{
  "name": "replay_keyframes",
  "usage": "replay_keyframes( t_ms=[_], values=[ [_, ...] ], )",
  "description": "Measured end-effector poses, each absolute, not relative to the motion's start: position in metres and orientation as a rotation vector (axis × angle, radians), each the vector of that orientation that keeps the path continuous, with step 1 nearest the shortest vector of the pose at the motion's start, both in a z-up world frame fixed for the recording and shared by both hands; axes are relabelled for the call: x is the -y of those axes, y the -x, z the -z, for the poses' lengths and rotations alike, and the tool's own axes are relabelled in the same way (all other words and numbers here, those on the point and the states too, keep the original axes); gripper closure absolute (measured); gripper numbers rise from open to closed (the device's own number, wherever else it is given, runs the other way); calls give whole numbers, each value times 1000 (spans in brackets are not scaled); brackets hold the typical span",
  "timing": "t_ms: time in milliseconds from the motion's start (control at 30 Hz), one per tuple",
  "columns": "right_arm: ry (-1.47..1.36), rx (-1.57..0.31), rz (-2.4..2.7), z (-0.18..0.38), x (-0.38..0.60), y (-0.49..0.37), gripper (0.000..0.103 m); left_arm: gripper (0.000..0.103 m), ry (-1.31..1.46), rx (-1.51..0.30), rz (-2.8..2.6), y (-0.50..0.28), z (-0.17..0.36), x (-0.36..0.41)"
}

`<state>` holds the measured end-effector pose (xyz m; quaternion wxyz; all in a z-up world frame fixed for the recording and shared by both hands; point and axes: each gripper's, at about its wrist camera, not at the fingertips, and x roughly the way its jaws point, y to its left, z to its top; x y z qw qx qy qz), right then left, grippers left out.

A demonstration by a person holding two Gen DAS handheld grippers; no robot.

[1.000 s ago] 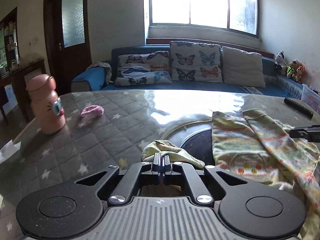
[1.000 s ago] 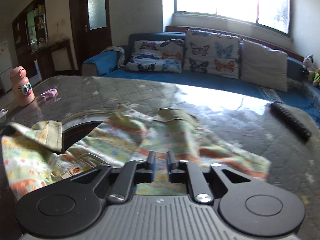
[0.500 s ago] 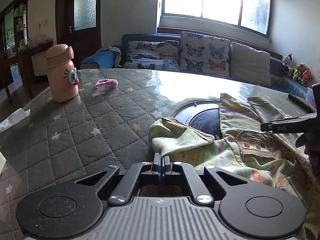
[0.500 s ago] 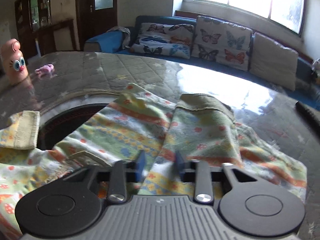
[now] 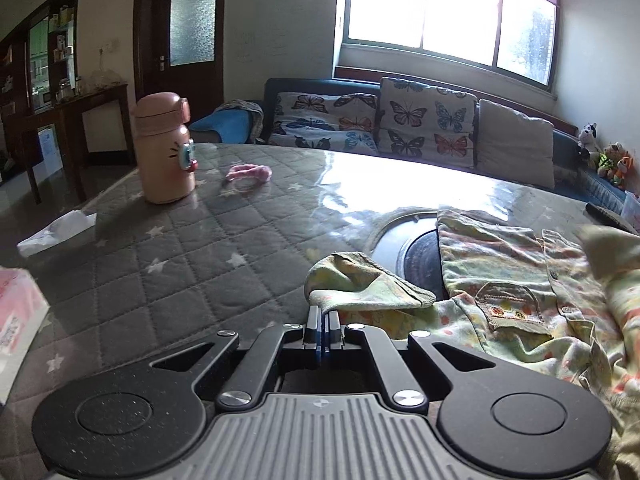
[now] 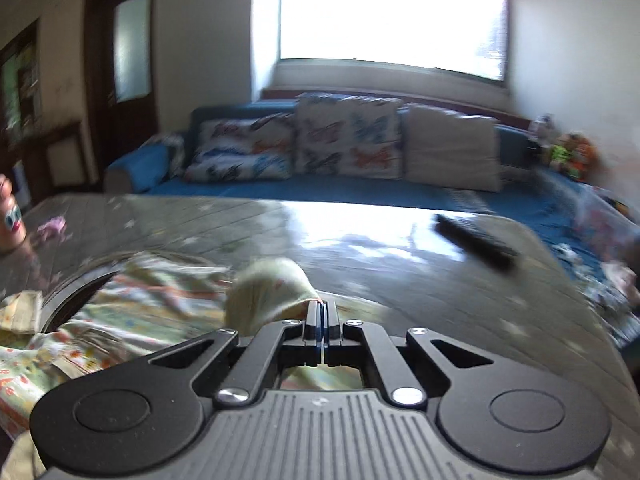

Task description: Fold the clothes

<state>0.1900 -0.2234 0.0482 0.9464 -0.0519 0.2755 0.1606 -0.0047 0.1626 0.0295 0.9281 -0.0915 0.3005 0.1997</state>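
A small yellow-green patterned child's shirt [image 5: 516, 280] with a chest pocket lies crumpled on the grey quilted table [image 5: 180, 256]. My left gripper [image 5: 322, 312] is shut on the cuff of its left sleeve [image 5: 360, 284], held just above the table. In the blurred right wrist view, my right gripper [image 6: 321, 308] is shut on the other sleeve [image 6: 272, 284], lifted above the shirt body [image 6: 132, 300]. That lifted sleeve shows at the right edge of the left wrist view [image 5: 608, 248].
A pink bottle [image 5: 166, 154], a pink hair tie [image 5: 248, 172], a tissue [image 5: 56, 228] and a pink packet [image 5: 16, 316] lie at the left. A round black inset [image 5: 420, 252] sits under the shirt. A black remote [image 6: 476, 244] lies at the far right. A sofa stands behind.
My right gripper closed on the right sleeve and lifted it, swinging fast; its view is now blurred. My left gripper kept its hold on the left cuff and pulled back and left.
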Motion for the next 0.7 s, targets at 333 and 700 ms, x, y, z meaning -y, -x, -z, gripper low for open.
replay_keyframes(
  t_ms=[333, 700],
  values=[
    [-61, -679, -33, -6, 335, -72, 102, 101, 195, -707, -433, 39, -11, -158],
    [26, -661, -43, 7, 321, -91, 49, 86, 189, -748, -450, 41, -5, -159]
  ],
)
